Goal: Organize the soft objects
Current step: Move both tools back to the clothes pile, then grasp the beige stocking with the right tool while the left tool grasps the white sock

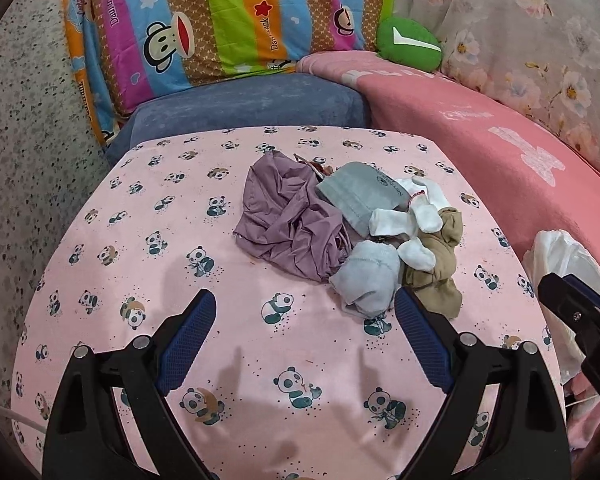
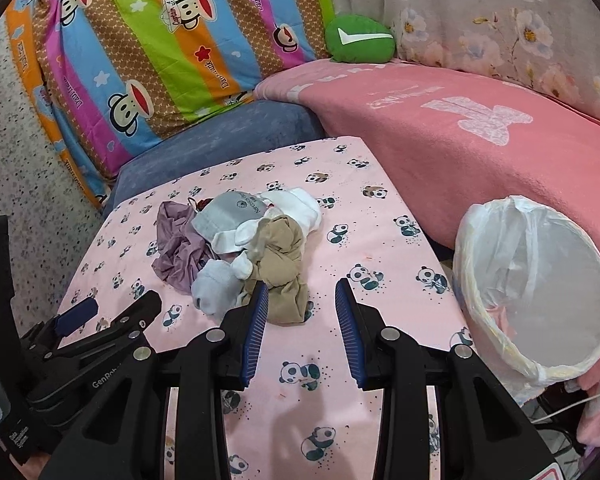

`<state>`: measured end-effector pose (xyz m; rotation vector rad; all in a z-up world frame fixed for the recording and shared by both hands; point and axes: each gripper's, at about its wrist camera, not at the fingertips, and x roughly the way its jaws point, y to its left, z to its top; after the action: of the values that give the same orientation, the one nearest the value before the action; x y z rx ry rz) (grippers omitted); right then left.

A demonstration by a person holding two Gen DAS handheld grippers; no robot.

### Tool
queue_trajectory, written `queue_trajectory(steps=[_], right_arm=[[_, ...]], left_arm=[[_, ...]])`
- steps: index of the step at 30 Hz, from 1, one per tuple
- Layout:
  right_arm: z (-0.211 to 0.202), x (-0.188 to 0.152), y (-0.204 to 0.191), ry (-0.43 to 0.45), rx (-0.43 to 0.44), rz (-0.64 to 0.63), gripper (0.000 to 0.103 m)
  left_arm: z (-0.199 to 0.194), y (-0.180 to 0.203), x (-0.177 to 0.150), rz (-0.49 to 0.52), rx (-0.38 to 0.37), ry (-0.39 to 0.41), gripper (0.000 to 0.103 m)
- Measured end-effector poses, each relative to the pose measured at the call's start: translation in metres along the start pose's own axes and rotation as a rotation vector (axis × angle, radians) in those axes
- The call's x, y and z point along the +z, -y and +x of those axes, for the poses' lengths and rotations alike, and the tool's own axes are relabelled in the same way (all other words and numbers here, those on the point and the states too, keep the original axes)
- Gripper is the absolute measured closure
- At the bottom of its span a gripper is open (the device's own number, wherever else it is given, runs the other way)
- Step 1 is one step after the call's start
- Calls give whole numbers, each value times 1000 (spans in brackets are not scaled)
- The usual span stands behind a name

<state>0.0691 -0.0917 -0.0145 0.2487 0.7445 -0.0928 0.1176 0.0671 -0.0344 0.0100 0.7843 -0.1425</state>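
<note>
A heap of soft clothes lies on the pink panda-print table (image 1: pixel 148 264) (image 2: pixel 380 248): a crumpled purple garment (image 1: pixel 284 220) (image 2: pixel 176 248), a grey folded piece (image 1: pixel 356 196) (image 2: pixel 224 216), white socks (image 1: pixel 416 220) (image 2: pixel 300 208), a light blue-grey sock (image 1: pixel 368 276) (image 2: pixel 216 284) and tan stockings (image 1: pixel 436 272) (image 2: pixel 284 272). My left gripper (image 1: pixel 306 304) stands open just short of the heap, its right finger beside the blue-grey sock. My right gripper (image 2: pixel 302 292) is open too, its left finger at the tan stockings' near edge. Nothing is held.
A white bag-lined basket (image 2: pixel 536 292) (image 1: pixel 564 264) stands off the table's right edge. Behind are a blue cushion (image 1: pixel 252 104), a striped monkey-print pillow (image 1: pixel 220 20), a pink blanket (image 2: pixel 460 132) and a green plush (image 2: pixel 360 40). Each gripper shows at the side of the other's view.
</note>
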Motion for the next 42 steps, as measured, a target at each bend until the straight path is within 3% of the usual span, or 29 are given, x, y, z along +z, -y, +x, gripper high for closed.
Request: queue_trajectory(steps=[11, 16, 25, 32, 38, 42], right_arm=[[38, 13, -4, -34, 9, 10, 67], [58, 18, -3, -60, 19, 22, 67], [91, 17, -1, -130, 79, 53, 67], [110, 15, -1, -175, 135, 82, 67], [114, 11, -2, -199, 150, 89, 76], [106, 11, -6, -185, 161, 70, 100]], left_arm=[[39, 20, 4, 11, -46, -36, 19], [54, 24, 2, 16, -110, -86, 43], [57, 20, 2, -5, -203, -102, 71], [52, 15, 1, 0, -209, -98, 77], [40, 9, 5, 1, -191, -67, 77], [32, 8, 8, 1, -179, -57, 77]])
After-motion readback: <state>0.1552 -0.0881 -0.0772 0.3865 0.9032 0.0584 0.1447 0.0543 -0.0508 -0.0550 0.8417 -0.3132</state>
